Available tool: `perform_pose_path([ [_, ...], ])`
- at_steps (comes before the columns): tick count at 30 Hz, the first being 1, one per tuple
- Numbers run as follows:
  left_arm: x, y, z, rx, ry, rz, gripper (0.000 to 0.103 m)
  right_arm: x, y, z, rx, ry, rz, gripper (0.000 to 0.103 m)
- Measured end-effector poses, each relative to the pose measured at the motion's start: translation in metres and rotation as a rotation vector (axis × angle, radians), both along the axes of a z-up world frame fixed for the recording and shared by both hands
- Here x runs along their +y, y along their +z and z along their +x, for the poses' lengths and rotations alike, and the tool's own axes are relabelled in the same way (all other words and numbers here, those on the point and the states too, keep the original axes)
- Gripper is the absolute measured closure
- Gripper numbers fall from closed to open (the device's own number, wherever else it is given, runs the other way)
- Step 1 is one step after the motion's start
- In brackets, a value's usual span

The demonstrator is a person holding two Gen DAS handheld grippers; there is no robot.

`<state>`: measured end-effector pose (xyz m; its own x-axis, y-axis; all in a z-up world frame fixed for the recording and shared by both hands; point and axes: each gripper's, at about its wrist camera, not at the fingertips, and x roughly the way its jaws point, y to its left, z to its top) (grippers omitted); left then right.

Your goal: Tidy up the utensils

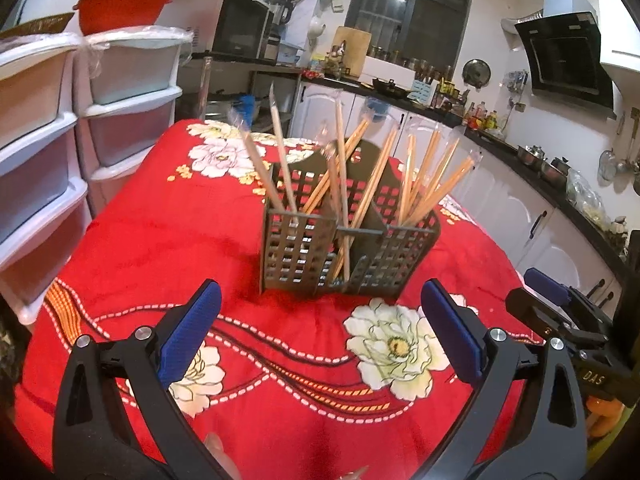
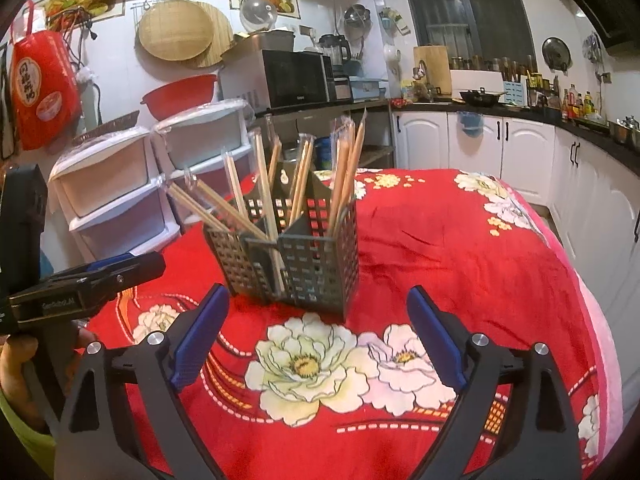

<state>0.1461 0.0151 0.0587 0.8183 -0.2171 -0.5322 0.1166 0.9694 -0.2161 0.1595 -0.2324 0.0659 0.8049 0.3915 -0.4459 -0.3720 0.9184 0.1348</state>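
A grey lattice utensil caddy [image 1: 348, 240] with several compartments stands on the red flowered tablecloth [image 1: 160, 240]. Several wrapped wooden chopsticks [image 1: 376, 176] lean upright in it. My left gripper [image 1: 320, 304] is open and empty, just short of the caddy's near side. In the right wrist view the caddy [image 2: 296, 256] and chopsticks [image 2: 344, 172] stand ahead. My right gripper [image 2: 318, 308] is open and empty, close to the caddy's base. The right gripper's body also shows at the right edge of the left wrist view [image 1: 560, 320]; the left gripper's body shows at the left of the right wrist view [image 2: 80, 284].
White plastic drawer units [image 1: 60, 140] stand at the table's left edge, with a red basin [image 1: 120, 8] on top. Kitchen counters and white cabinets [image 2: 520, 148] run along the back and right. The red cloth [image 2: 460, 248] spreads right of the caddy.
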Motion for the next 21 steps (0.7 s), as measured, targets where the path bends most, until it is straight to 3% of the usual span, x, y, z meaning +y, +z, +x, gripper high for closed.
perform_pose_path([
  [6,0.001,-0.015,-0.005,-0.009,0.019,0.007,0.012,-0.001,-0.014,-0.003,-0.005,-0.019,-0.013,0.012],
  [21,0.001,-0.036,-0.010,-0.090,0.061,0.032,0.012,-0.001,-0.038,-0.013,-0.122,-0.101,-0.029,0.009],
])
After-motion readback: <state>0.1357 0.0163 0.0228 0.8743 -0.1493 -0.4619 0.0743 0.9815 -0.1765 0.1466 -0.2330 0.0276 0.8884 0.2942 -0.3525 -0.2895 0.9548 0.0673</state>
